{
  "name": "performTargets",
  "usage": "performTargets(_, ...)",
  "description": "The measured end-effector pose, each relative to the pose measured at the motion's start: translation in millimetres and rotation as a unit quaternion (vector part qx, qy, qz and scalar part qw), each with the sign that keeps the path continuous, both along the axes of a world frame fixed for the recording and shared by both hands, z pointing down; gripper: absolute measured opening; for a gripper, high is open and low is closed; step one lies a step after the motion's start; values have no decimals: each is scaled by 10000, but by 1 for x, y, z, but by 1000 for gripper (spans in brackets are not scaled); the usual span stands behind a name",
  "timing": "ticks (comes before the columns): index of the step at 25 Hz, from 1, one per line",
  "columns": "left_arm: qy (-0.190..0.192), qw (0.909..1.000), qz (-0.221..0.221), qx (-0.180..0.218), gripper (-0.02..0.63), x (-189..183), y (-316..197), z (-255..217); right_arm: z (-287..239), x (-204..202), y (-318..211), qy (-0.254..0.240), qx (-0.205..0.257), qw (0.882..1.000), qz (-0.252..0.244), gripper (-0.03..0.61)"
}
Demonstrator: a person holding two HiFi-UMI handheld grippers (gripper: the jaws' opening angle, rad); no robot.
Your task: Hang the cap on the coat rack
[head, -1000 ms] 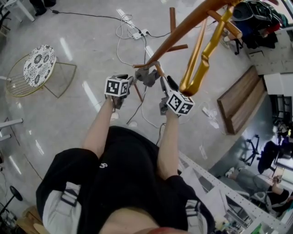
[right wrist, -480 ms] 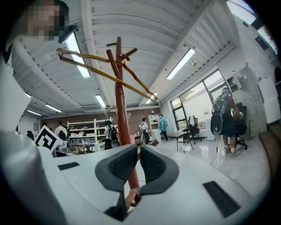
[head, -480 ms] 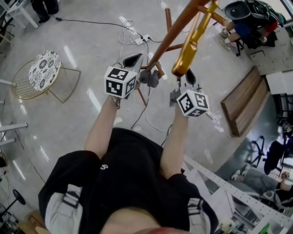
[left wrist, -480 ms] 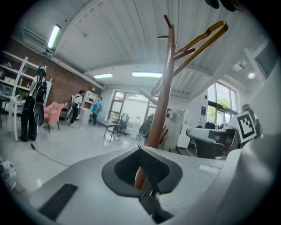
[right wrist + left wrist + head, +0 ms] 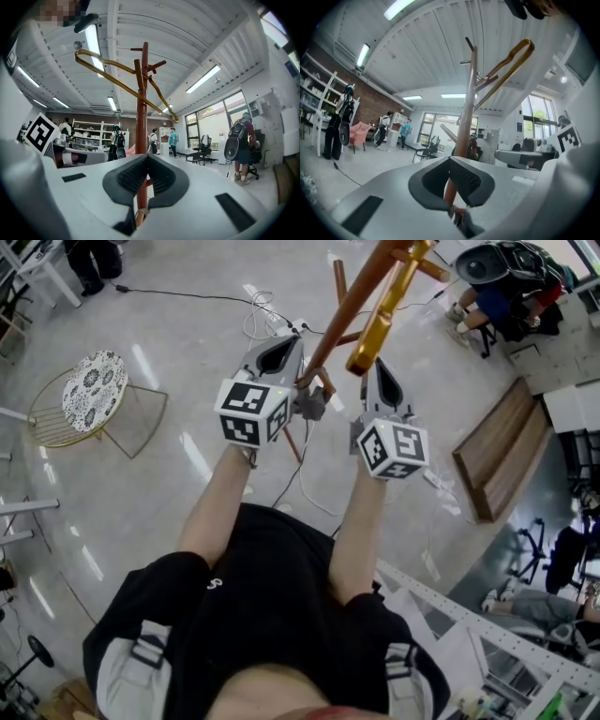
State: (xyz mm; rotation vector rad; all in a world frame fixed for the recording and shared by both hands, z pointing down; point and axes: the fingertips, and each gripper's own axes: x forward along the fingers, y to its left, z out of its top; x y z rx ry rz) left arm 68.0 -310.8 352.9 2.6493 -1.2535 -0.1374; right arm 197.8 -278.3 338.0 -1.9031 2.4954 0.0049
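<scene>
The cap (image 5: 312, 406), as best we can tell, is the grey lump resting on a short low peg of the coat rack (image 5: 349, 304), close against its pole. No table is in play; the rack stands on the floor. The left tongs (image 5: 284, 345) and right tongs (image 5: 377, 371) flank the cap, one on each side of the pole, both clenched tip to tip on nothing. We judge the hanging done or nearly so. The cap seems to sit shallowly, so a brush from either tool could tip it off. A knock to the pole could also shake loose the gold hanger (image 5: 380, 320) dangling above the right tongs.
</scene>
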Motion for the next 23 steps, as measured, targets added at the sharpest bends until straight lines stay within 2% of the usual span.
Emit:
performTargets(2,-108,9999,5,21,-2,3,4,3,2,-2,1,22,-32,10000,-34,-3)
performTargets(7,-50,9999,98,-34,-2,6,4,9,4,-8,-4,108,-60,9998,-127,-3)
performTargets(12,151,9996,112,-230,-2,5,3,17,13,-8,-7,220,-155,9995,-174,-3)
performTargets(16,-692,9974,-164,125,-2,3,0,20,14,-9,-9,302,-203,9991,-198,-4)
performTargets(20,-602,9982,-37,57,-2,8,-2,26,21,-12,-13,335,-264,9988,-227,-3)
performTargets(23,-679,9977,-60,-43,-2,7,-7,38,27,-13,-17,358,-316,9986,-236,-4)
